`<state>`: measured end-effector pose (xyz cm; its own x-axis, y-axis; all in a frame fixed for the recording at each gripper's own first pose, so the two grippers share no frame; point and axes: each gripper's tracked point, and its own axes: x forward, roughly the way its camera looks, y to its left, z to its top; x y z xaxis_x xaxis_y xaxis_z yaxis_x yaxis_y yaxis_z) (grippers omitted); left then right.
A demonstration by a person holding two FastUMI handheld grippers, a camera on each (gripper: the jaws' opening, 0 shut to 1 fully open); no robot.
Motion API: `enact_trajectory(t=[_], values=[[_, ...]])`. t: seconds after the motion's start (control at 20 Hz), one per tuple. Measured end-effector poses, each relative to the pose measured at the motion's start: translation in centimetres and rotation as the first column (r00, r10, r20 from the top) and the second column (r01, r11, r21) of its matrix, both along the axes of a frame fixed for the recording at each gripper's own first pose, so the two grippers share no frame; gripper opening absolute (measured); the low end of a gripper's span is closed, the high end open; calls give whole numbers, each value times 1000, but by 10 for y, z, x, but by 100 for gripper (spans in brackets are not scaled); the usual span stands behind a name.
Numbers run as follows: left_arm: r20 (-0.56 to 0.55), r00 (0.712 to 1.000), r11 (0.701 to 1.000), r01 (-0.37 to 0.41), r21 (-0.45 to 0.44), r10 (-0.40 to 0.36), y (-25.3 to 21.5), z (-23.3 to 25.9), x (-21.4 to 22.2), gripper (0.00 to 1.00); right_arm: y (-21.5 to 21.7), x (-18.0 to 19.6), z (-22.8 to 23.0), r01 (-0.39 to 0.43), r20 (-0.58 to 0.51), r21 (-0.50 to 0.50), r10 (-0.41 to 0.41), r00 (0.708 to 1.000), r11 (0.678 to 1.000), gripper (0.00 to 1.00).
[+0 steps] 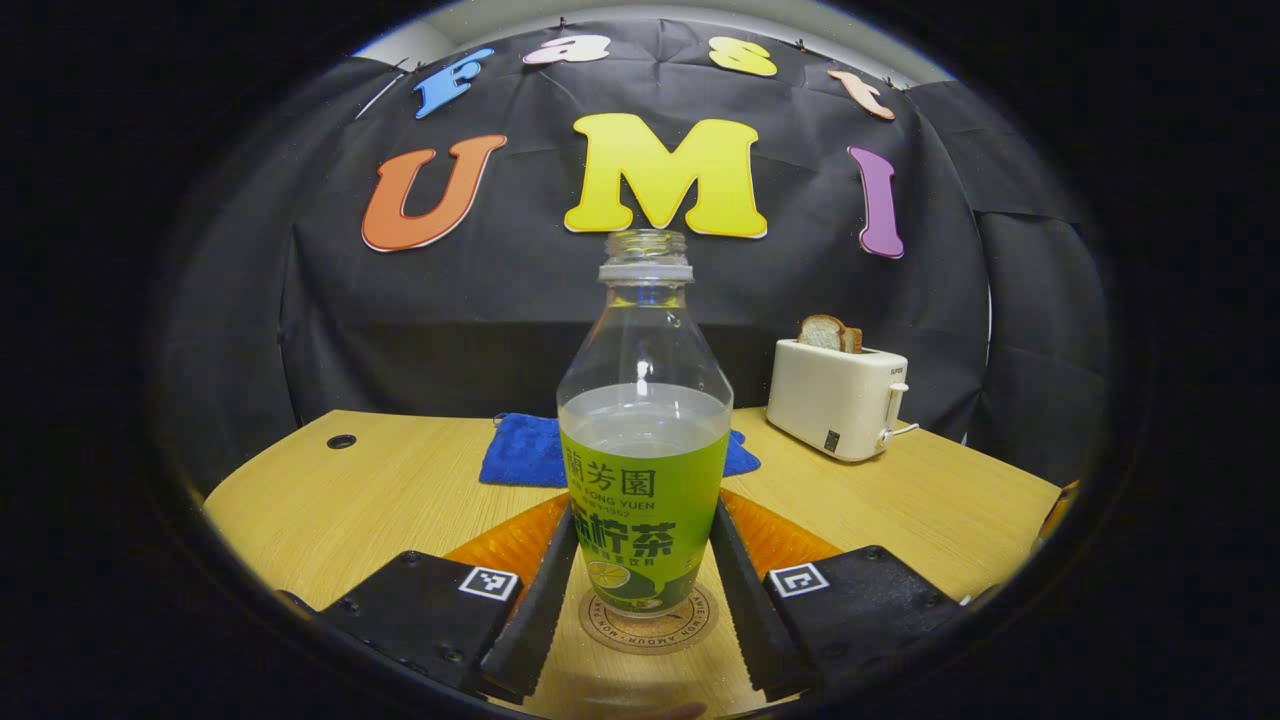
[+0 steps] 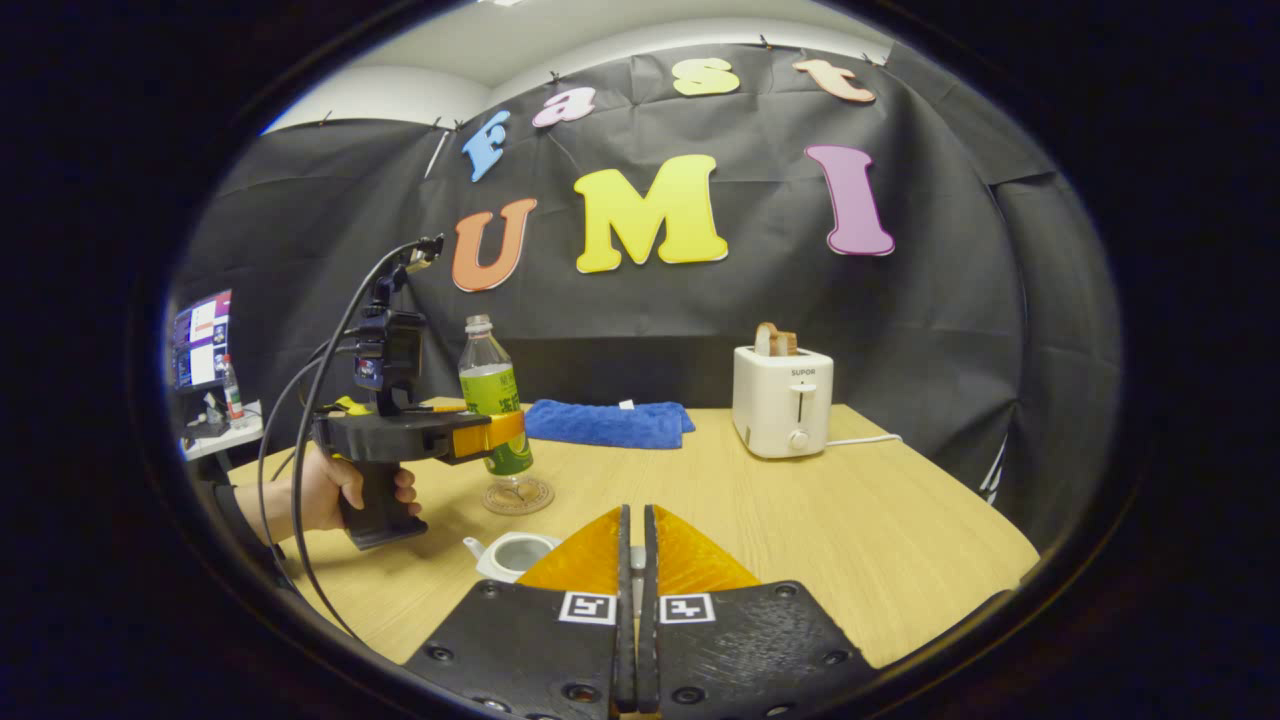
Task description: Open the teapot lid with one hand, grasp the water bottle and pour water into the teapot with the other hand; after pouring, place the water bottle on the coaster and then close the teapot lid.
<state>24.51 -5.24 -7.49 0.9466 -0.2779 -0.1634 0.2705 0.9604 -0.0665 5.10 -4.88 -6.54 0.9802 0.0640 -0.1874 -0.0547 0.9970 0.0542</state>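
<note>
Teapot (image 2: pixel 512 553) sits lidless by our table's (image 2: pixel 880 520) near edge, just left of our right gripper (image 2: pixel 636 560), whose fingers are pressed together; whether they pinch anything we cannot tell. Bare wood runs rightward to the far corner. Farther back, our left gripper (image 1: pixel 640 590) flanks the bottle (image 1: pixel 645 470) standing on the coaster (image 1: pixel 648 622); contact we cannot tell.

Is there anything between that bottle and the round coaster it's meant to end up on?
Nothing visible: the water bottle already stands on the coaster, with the left gripper fingers on either side of it.
</note>
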Motion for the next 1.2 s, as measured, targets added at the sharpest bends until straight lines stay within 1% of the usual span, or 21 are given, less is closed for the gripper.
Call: enact_trajectory(t=[0.05, 0.2, 0.5, 0.6, 0.65, 0.7, 0.75, 0.85, 0.9, 1.0, 1.2], values=[[-6, 1000, 1000, 4, 8, -4, -1, -3, -1, 76, 1, 0, 0, -2, 0, -1, 2, 1000, 1000, 0], [-12, 1000, 999, 6, 34, -5, 2, -9, -1, 77, 2, -1, -3, -3, -3, -6, 3, 1000, 1000, 1], [-36, 999, 1000, 1, 13, 0, 0, -17, -2, 79, 3, -3, -1, -4, -1, -11, 4, 1000, 1000, 0], [-26, 1000, 1000, -5, 5, 5, 2, -14, -3, 80, 4, -3, 1, -5, 1, -12, 5, 1000, 1000, 1], [-20, 1000, 1000, -12, 4, 12, 3, -11, -5, 86, 5, -4, 2, -7, 2, -11, 7, 1000, 1000, 1], [-18, 1000, 1000, -24, 9, 25, 6, -10, -6, 92, 8, -3, 3, -11, 5, -12, 11, 1000, 1000, 0], [-10, 999, 999, -34, 10, 34, 9, -7, -9, 99, 10, -3, 5, -16, 8, -15, 16, 1000, 1000, 1], [-4, 999, 999, -49, 8, 49, 14, -4, -19, 99, 17, -2, 9, -33, 19, -19, 33, 999, 999, 0], [-5, 998, 998, -61, 12, 61, 20, -4, -27, 99, 21, -1, 13, -44, 27, -18, 45, 999, 999, 1], [-3, 996, 996, -89, 4, 89, 35, 1, -48, 99, 31, 3, 18, -73, 44, -14, 73, 996, 997, 0], [-5, 981, 980, -194, -39, 194, 84, 15, -94, 99, 60, 16, 15, -159, 52, 20, 157, 986, 987, 1]])
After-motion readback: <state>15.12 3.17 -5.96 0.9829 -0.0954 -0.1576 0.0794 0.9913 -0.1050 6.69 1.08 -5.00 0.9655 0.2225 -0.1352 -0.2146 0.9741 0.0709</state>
